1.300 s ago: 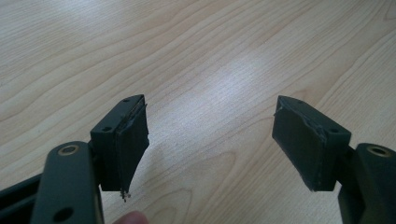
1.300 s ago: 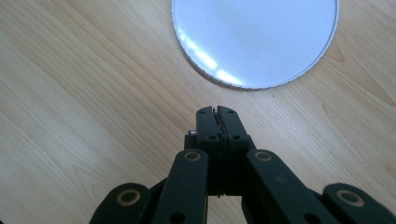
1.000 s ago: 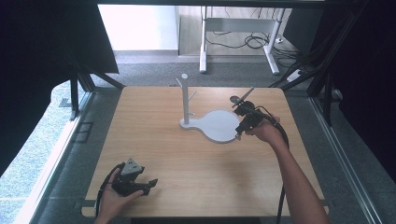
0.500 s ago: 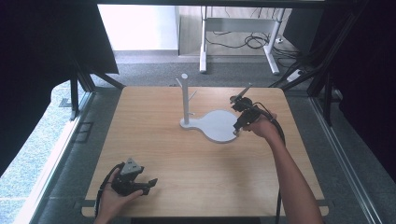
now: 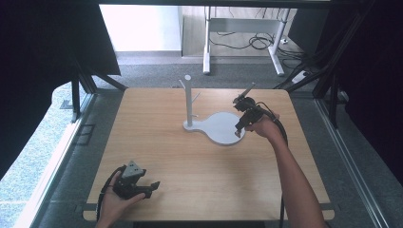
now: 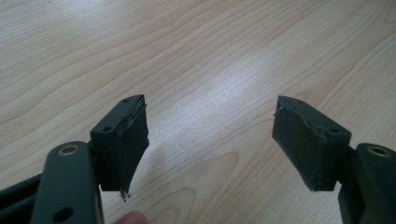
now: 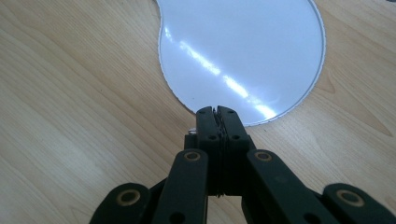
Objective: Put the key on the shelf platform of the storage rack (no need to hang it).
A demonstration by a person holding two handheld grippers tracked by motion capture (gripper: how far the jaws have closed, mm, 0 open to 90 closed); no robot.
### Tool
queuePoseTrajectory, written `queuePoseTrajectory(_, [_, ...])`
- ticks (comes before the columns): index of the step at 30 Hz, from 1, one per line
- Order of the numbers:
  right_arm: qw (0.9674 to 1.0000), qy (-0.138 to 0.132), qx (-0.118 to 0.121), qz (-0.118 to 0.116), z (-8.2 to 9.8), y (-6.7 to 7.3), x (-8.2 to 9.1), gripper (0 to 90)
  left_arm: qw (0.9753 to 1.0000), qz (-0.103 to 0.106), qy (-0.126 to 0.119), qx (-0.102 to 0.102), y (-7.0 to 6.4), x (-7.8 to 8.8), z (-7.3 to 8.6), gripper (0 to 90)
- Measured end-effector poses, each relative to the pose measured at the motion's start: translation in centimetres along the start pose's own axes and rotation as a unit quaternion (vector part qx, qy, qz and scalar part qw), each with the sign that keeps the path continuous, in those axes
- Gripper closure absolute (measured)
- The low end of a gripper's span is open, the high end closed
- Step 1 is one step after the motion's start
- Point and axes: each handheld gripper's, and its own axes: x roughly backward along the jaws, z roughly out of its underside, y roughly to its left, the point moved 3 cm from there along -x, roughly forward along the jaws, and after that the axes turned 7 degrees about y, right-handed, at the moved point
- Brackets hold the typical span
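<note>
A pale wooden surface [image 5: 199, 156] carries a flat white stand base with an upright peg post [image 5: 219, 128]. The right gripper view shows the right gripper [image 7: 218, 112] with jaws pressed together at the base's rim. The left gripper view shows the left gripper [image 6: 210, 135] with jaws wide apart over bare wood.

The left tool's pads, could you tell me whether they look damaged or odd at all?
Yes. In the left gripper view the black covering on both pads is ragged; a frayed shred hangs off the nearer pad's lower tip. The left tool stands open over the bare wooden table.
</note>
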Motion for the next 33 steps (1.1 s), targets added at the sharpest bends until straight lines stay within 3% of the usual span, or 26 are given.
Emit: queuePoseTrajectory(33, [1.0000, 0.005, -0.002, -0.001, -4.2, 0.4, -1.4, 89.8, 1.0000, -0.001, -0.003, 0.001, 0.2, 0.2, 0.0, 27.1])
